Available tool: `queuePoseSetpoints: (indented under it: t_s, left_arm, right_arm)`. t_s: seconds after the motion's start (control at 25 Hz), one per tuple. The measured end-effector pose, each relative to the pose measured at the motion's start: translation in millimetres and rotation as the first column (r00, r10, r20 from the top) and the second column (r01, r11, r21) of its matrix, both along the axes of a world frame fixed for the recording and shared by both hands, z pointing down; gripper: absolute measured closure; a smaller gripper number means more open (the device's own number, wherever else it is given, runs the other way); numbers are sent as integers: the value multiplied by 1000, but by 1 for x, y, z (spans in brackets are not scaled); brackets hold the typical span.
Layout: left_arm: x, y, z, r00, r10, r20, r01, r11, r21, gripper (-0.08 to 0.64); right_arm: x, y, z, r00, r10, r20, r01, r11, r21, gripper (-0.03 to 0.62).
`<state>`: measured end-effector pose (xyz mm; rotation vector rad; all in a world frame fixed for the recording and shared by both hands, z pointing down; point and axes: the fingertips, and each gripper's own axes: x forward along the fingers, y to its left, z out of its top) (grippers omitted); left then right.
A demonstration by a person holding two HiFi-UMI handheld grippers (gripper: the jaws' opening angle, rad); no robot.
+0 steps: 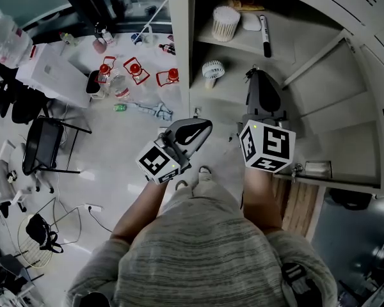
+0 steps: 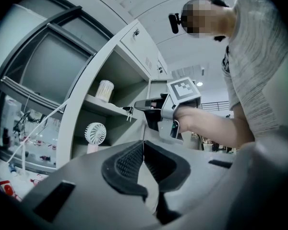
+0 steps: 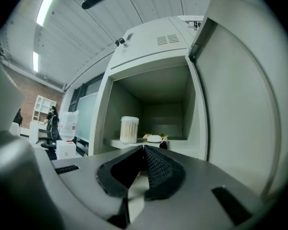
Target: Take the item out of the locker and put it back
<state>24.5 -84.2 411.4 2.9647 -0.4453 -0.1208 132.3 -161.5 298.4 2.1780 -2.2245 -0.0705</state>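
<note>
Grey metal locker (image 1: 179, 50) was standing open, with both grippers out in front of it and neither one carrying anything. The right gripper (image 3: 144, 148) had its jaws clenched together, ribbed pads meeting at the tips with nothing between them, and it was aimed into the locker. Ahead of it and a bit to its left, the tub of cotton swabs (image 3: 129, 129) sat upright on the upper shelf. A small flat white thing (image 3: 154, 138) lay just to the tub's right and a black marker (image 1: 265, 36) lay right of that, all well clear of the tips. The open door (image 3: 245, 104) filled the space off that gripper's right side. The left gripper (image 2: 144, 143) was clenched the same way, pads touching and empty, held back a little outside the locker's edge. From its camera, the little white fan (image 2: 95, 133) stood upright on the lower shelf, ahead and to the left. The other gripper sat ahead and higher up, the person's hand (image 2: 185, 121) wrapped round it. So whichever item was meant, everything was on its shelf and untouched. Way off to the left gripper's left, the floor had some red-capped bottles (image 1: 135, 69) and a black chair (image 1: 45, 142)
</note>
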Motion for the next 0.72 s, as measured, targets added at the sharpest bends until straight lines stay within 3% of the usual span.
queuePoseSetpoints:
  t_s: [0.36,0.72]
  left_arm:
    - [-1,-2,-1,1000,-6,-6,6,1000,0,551]
    - [-5,-5,2,1000,-18,-2,18,1000,-6,551]
  right_arm:
    - [4,1,-2,1000,-5,22,5,1000,3,565]
    - [6,-10,50,997,-20,71,24,998,-58,565]
